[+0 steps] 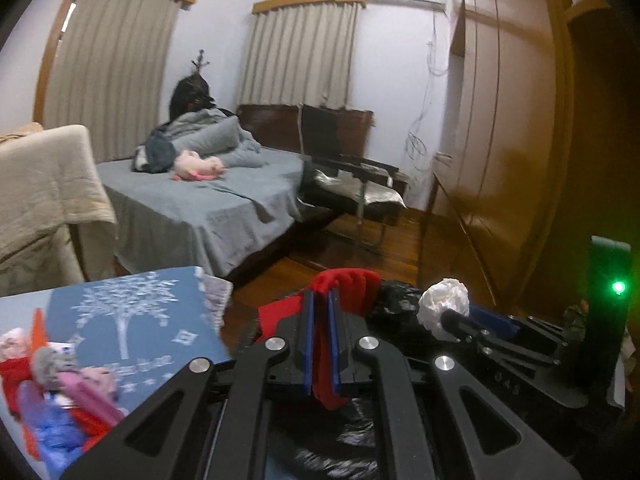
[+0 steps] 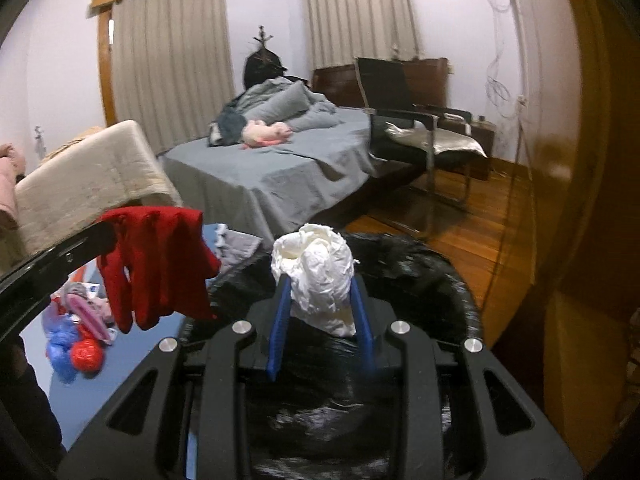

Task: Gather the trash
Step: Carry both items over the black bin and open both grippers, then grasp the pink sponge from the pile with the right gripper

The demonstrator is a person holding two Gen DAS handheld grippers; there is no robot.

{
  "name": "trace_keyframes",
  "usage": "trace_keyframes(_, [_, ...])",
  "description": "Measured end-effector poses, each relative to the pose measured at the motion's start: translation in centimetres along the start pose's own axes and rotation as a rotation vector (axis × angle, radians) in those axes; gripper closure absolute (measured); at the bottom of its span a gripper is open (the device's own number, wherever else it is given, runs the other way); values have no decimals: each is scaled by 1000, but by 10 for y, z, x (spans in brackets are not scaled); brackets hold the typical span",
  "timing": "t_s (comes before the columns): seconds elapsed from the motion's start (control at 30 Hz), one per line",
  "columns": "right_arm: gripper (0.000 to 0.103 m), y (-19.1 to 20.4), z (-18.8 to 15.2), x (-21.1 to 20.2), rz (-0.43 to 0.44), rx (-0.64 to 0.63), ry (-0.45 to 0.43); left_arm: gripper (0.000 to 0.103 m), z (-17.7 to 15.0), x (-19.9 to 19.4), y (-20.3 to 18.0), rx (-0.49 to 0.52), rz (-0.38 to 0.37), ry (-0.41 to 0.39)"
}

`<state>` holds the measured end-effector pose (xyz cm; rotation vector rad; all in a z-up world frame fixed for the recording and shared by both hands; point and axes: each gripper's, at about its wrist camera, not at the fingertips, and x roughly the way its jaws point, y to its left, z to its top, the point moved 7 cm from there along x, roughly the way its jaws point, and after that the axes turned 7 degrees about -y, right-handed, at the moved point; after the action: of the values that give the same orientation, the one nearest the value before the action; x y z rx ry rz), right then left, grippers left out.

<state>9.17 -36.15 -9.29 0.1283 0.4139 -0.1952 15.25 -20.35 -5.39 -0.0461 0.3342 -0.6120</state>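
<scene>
With the left gripper [image 1: 322, 312] pinching a red cloth [image 1: 344, 284] and the right gripper [image 2: 322, 312] clamping a crumpled white paper wad [image 2: 316, 276], both hang above the black trash bag [image 2: 420, 280] beneath them, so release likely comes next.

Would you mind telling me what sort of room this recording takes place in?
Most likely a bedroom in a home: a bed with grey bedding and a pink soft toy on it, curtained windows, and a tall wooden wardrobe along one wall.
</scene>
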Motion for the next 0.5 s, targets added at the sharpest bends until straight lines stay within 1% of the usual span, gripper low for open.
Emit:
trace_keyframes(0.03, [73, -5, -1, 2, -8, 3, 3, 96, -3, 9, -6, -10, -23, 17])
trace_keyframes(0.13, [69, -18, -7, 7, -37, 1, 17, 95, -10, 19, -14, -13, -53, 46])
trace_keyframes(0.17, [66, -21, -9, 7, -47, 1, 22, 91, -12, 22, -16, -14, -65, 61])
trace_keyframes(0.2, [63, -23, -11, 7, -55, 3, 26, 80, -13, 24, -17, -16, -73, 72])
trace_keyframes(0.23, [56, -25, -12, 9, -61, 5, 28, 73, -16, 24, -15, -25, -80, 80])
trace_keyframes(0.27, [47, -27, -13, 9, -70, 8, 27, 59, -16, 23, -12, -30, -77, 79])
trace_keyframes(0.3, [43, -27, -12, 10, -75, 11, 23, 50, -17, 23, -8, -31, -69, 76])
trace_keyframes(0.37, [27, -25, -13, 9, -85, 10, 12, 48, -17, 16, 1, -25, -45, 73])
trace_keyframes(0.4, [23, -23, -12, 7, -88, 8, 6, 45, -16, 13, 5, -19, -31, 69])
trace_keyframes(0.43, [16, -21, -11, 6, -89, 8, -2, 42, -15, 5, 14, -10, 1, 59])
trace_keyframes(0.47, [11, -16, -11, 4, -88, 9, -13, 37, -14, 1, 20, -7, 21, 51])
trace_keyframes(0.5, [11, -12, -9, 4, -84, 10, -22, 33, -14, -5, 28, -4, 45, 41])
